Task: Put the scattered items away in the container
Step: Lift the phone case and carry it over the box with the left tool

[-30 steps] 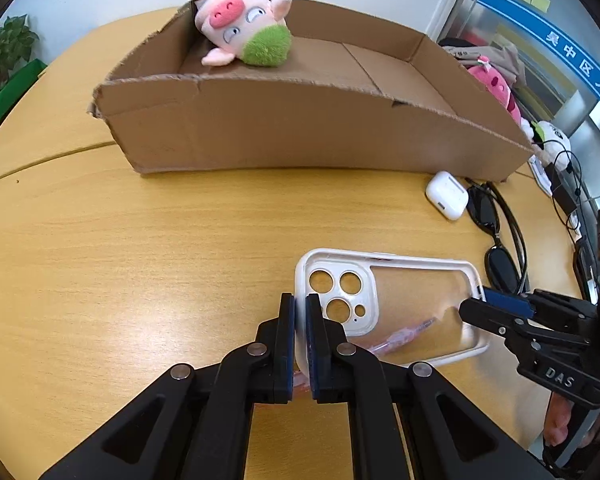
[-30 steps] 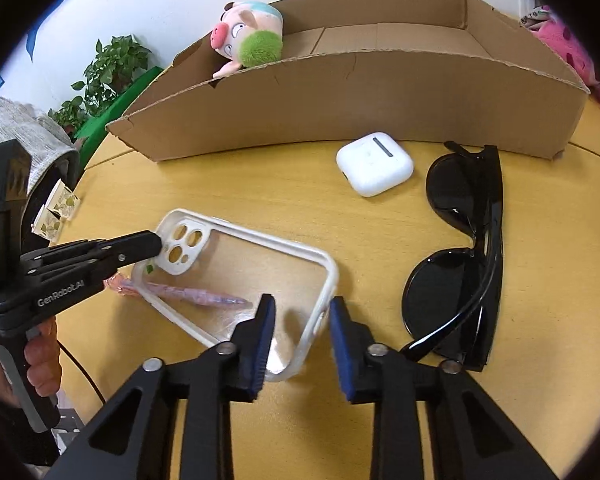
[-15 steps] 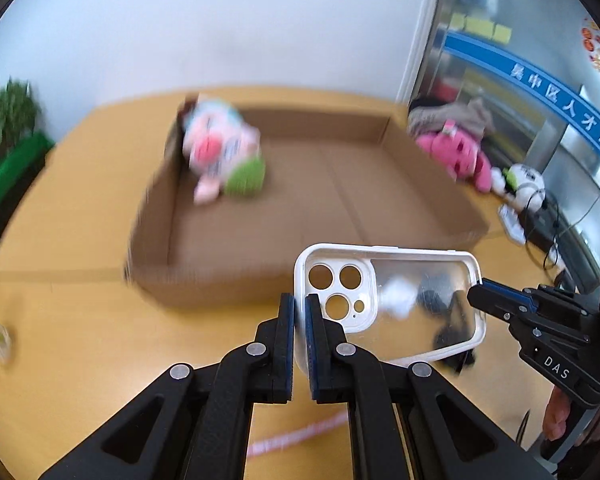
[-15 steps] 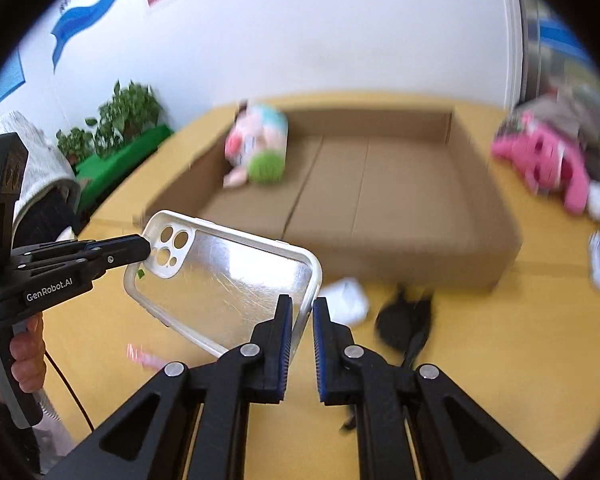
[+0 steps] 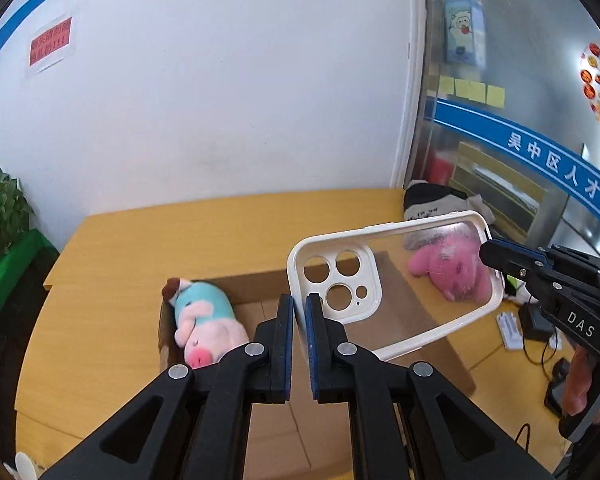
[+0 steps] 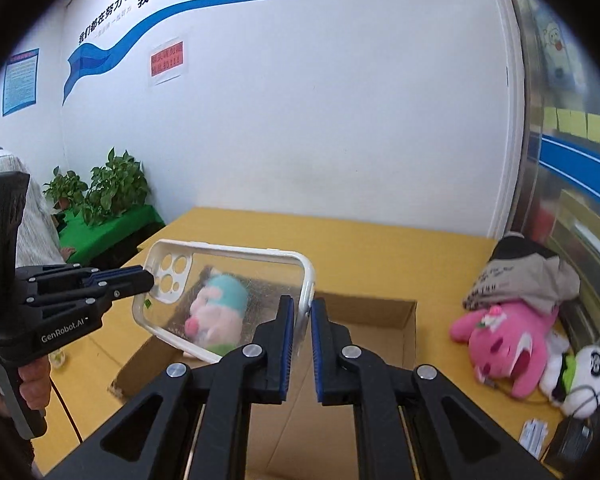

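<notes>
left gripper (image 5: 299,307) jaws pinch phone case (image 5: 416,300) camera end | right gripper (image 6: 303,310) jaws pinch opposite end

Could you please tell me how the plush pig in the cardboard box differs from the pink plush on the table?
The plush pig is pale pink with a teal back; the pink plush is bright magenta. The pig lies inside the cardboard box; the other lies outside it, under a grey cloth. Both are soft toys lying down.

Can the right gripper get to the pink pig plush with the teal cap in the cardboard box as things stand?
Probably not yet: the right gripper is shut on the clear white-rimmed phone case, shared with the left gripper, hanging between it and the pig plush in the cardboard box.
</notes>
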`<state>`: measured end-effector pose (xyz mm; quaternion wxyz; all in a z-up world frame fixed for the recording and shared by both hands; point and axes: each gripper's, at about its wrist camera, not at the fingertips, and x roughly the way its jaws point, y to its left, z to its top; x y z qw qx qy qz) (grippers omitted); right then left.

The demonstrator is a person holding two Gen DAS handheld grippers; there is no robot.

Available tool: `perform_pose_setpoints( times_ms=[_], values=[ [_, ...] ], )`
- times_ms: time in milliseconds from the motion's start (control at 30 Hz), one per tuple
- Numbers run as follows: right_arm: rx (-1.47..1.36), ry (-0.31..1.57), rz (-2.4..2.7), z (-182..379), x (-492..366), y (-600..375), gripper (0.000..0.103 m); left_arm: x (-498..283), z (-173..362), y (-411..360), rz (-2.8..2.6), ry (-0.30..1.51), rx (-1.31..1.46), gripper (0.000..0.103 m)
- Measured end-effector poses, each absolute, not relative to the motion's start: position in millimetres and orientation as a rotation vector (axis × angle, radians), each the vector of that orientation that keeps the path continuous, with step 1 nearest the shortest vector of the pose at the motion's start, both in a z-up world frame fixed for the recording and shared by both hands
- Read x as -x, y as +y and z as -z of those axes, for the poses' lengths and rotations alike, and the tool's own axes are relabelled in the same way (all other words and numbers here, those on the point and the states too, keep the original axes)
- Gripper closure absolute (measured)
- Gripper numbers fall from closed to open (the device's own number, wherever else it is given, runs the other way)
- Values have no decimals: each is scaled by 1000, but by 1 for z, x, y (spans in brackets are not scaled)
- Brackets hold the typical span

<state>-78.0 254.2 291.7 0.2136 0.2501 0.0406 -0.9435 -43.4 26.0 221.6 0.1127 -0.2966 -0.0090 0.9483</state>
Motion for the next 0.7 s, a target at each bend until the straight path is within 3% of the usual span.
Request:
perform_pose_setpoints(
  times_ms=[300,700],
  values=[
    [-772,174,2565,-274,152,234,95,126,-212,23,-2788,-60,973,98],
    [-954,164,2508,-208,231,220,96,210,-123,28,-2680,-81,1251,98]
  ],
)
